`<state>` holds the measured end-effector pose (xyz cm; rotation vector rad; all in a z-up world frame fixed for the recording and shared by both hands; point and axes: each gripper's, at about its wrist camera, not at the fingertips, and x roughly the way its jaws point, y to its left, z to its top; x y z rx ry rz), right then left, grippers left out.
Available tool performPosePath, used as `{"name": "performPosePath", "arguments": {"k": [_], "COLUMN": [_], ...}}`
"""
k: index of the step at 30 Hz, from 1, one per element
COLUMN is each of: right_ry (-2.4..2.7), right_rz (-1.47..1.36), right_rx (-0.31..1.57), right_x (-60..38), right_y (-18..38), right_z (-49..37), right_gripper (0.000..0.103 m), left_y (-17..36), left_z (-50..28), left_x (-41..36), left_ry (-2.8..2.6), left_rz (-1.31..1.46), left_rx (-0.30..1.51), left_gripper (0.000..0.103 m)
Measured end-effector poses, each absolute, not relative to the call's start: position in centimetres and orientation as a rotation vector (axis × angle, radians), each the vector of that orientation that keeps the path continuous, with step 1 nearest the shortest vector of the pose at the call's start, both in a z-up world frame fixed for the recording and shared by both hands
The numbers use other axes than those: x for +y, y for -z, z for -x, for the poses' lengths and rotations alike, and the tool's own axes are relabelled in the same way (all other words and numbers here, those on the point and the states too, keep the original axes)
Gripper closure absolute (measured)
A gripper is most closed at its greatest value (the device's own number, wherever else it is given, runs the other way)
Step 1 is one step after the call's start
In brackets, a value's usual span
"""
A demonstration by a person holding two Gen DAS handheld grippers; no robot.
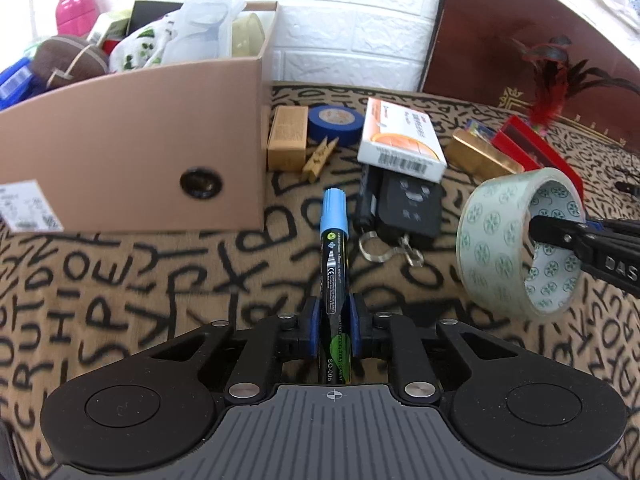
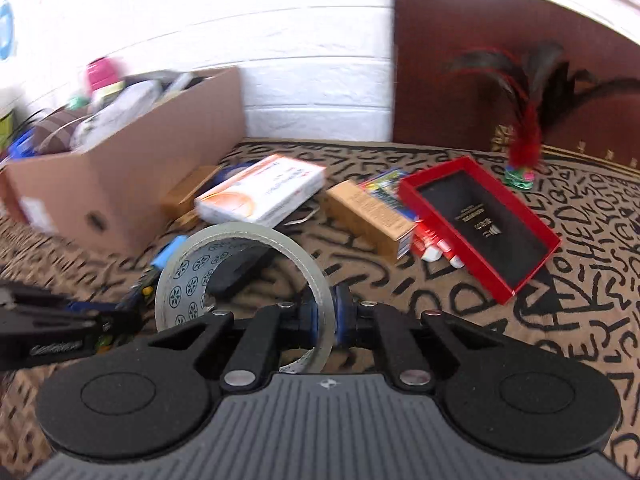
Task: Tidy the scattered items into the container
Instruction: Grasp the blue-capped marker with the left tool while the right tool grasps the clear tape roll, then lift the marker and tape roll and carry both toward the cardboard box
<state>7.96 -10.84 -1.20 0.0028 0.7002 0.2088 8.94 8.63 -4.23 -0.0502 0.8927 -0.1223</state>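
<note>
Left wrist view: a blue marker is pinched in the left gripper, pointing straight ahead, with the cardboard box ahead to its left, while tape is pinched by the right gripper.

Domestic room. Indicators: white brick-pattern wall, letter-print cloth surface, cardboard box holding mixed household items, feather shuttlecock.

Blue-capped marker is clamped lengthwise, cap forward, above the cloth. Clear tape roll is pinched by its wall, on edge. Cardboard box is crammed full.
</note>
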Motion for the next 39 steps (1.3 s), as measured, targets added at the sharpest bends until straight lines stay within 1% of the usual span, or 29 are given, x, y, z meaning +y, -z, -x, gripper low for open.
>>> {"name": "performPosePath", "arguments": {"k": [8, 13, 14, 15, 17, 19, 22, 23, 24, 26, 27, 28, 30, 31, 32, 33, 37, 39], "right_ry": [-0.279, -0.241, -0.229, -0.222, -0.209, -0.217, -0.206, -0.205, -0.207, -0.222, -0.232, -0.243, -0.248, -0.245, -0.242, -0.239, -0.239, -0.267], "right_rz": [0.093, 0.122, 0.118, 0.114, 0.110, 0.085, 0.075, 0.073, 0.068, 0.060, 0.057, 0.058, 0.077, 0.082, 0.077, 0.068, 0.019, 0.005], "right_rx": [0.742, 0.796, 0.796, 0.795, 0.786, 0.776, 0.771, 0.773, 0.778, 0.793, 0.803, 0.810, 0.809, 0.806, 0.803, 0.799, 0.793, 0.792], "right_x": [-9.5, -9.2, -9.1, -9.0, -9.0, -9.4, -9.8, -9.9, -10.0, -10.1, -10.1, -10.0, -9.6, -9.5, -9.5, -9.6, -10.3, -10.3], "right_y": [0.3, 1.7, 2.0, 2.1, 2.1, 1.9, 1.7, 1.8, 1.9, 2.2, 2.4, 2.6, 3.0, 3.2, 3.3, 3.4, 3.3, 2.8], "right_z": [-3.0, -3.0, -3.2, -3.3, -3.2, -3.0, -2.9, -2.9, -2.9, -2.9, -3.0, -3.1, -3.1, -3.2, -3.3, -3.4, -3.4, -3.1], "right_gripper": [0.093, 0.089, 0.089, 0.084, 0.078, 0.078, 0.078, 0.078, 0.078, 0.078, 0.079, 0.079, 0.080, 0.080, 0.081, 0.082, 0.089, 0.090], "left_y": [3.6, 3.7, 3.9, 4.1, 4.3, 4.4, 4.5, 4.5, 4.4, 4.4, 4.5, 4.5, 4.7, 4.8, 4.9, 4.9, 4.2, 3.3], "left_z": [-4.9, -4.2, -4.3, -4.5, -4.8, -4.9, -5.3, -5.4, -5.4, -5.5, -5.5, -5.6, -5.5, -5.4, -5.4, -5.4, -5.1, -4.3], "left_x": [9.0, 9.1, 9.2, 9.3, 9.3, 9.3, 9.1, 9.1, 9.1, 9.1, 9.1, 9.1, 8.9, 8.8, 8.7, 8.8, 10.0, 10.6], "left_ry": [0.136, 0.138, 0.134, 0.132, 0.128, 0.129, 0.132, 0.138, 0.142, 0.150, 0.151, 0.152, 0.166, 0.173, 0.177, 0.178, 0.191, 0.186], "left_rz": [0.046, 0.041, 0.048, 0.055, 0.055, 0.049, 0.040, 0.035, 0.033, 0.035, 0.035, 0.037, 0.023, 0.005, -0.012, -0.020, 0.055, 0.061], "left_rx": [0.892, 0.907, 0.914, 0.920, 0.917, 0.907, 0.902, 0.902, 0.902, 0.904, 0.903, 0.899, 0.889, 0.881, 0.874, 0.871, 0.880, 0.854], "left_gripper": [0.093, 0.091, 0.088, 0.084, 0.079, 0.066, 0.067, 0.080, 0.086, 0.084, 0.078, 0.068, 0.067, 0.069, 0.088, 0.091, 0.092, 0.092]}}
